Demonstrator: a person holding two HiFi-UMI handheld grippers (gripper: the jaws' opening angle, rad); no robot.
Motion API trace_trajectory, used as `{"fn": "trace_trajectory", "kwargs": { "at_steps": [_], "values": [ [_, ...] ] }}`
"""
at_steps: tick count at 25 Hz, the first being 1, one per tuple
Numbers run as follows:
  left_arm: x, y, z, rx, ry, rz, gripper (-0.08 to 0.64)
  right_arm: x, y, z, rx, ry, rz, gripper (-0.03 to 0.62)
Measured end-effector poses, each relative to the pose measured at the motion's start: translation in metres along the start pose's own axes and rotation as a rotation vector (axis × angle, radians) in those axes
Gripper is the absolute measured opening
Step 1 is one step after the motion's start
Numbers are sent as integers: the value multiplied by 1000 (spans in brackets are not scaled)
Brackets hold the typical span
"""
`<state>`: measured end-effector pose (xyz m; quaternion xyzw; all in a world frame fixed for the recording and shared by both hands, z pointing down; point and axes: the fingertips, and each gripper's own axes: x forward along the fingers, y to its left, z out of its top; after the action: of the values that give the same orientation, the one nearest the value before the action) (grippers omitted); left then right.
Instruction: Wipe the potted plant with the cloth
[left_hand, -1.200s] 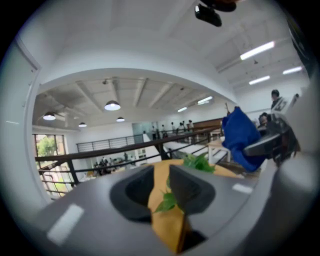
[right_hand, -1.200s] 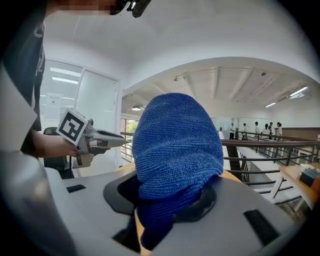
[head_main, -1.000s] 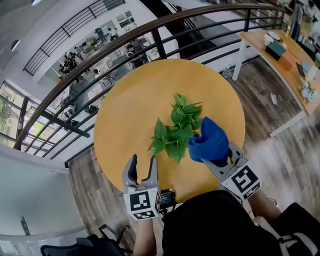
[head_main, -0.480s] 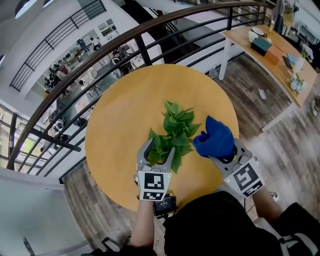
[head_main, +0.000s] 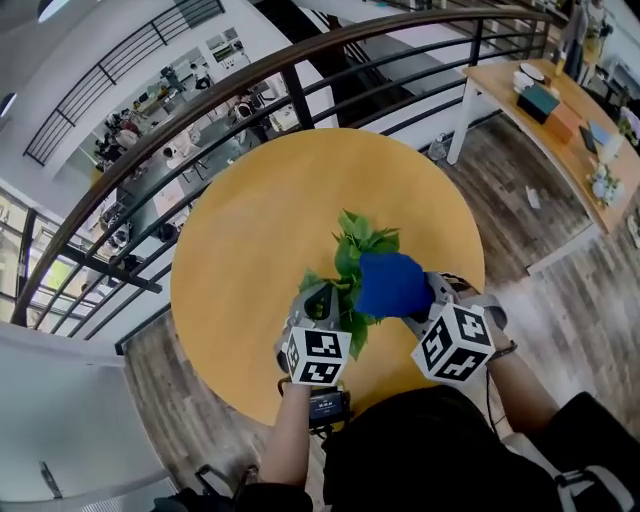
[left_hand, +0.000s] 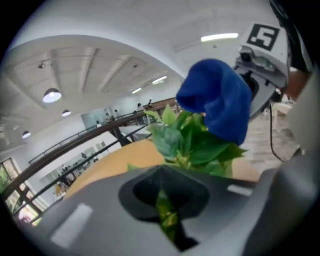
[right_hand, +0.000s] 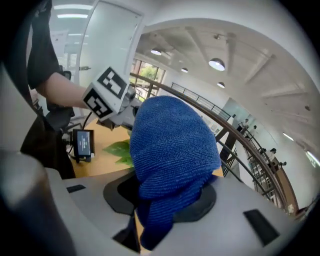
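Over the round wooden table, from the head view, I'm holding both hands at the potted plant. The left gripper is tucked into its near leaves, and the right gripper is angling down with the blue cloth right at the foliage; contact I can't confirm. Along the left gripper view, my jaws are pinching together on one leaf, steadying the plant. Along the right gripper view, the jaws are clamping the bunched cloth, its bulk bulging out front. Wiping looks barely begun, I'd say, with nearly all the leaves waiting.
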<state>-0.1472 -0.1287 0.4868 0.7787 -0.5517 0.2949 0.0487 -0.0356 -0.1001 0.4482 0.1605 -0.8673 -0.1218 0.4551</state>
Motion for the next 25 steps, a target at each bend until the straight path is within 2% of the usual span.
{"fn": "trace_trajectory", "kwargs": {
  "at_steps": [3,12,22,25],
  "values": [
    [3,2,-2,-23,7,-23,1,14,9,-12,-28,62,24,149],
    [8,7,-11,7,52,-8,0,23,17,-58,-28,172,16,149],
    [13,6,-18,24,71,-1,1,12,5,-92,76,188,-37,150],
    [12,3,-20,35,80,-6,0,1,-9,-97,128,168,-89,150]
  ]
}}
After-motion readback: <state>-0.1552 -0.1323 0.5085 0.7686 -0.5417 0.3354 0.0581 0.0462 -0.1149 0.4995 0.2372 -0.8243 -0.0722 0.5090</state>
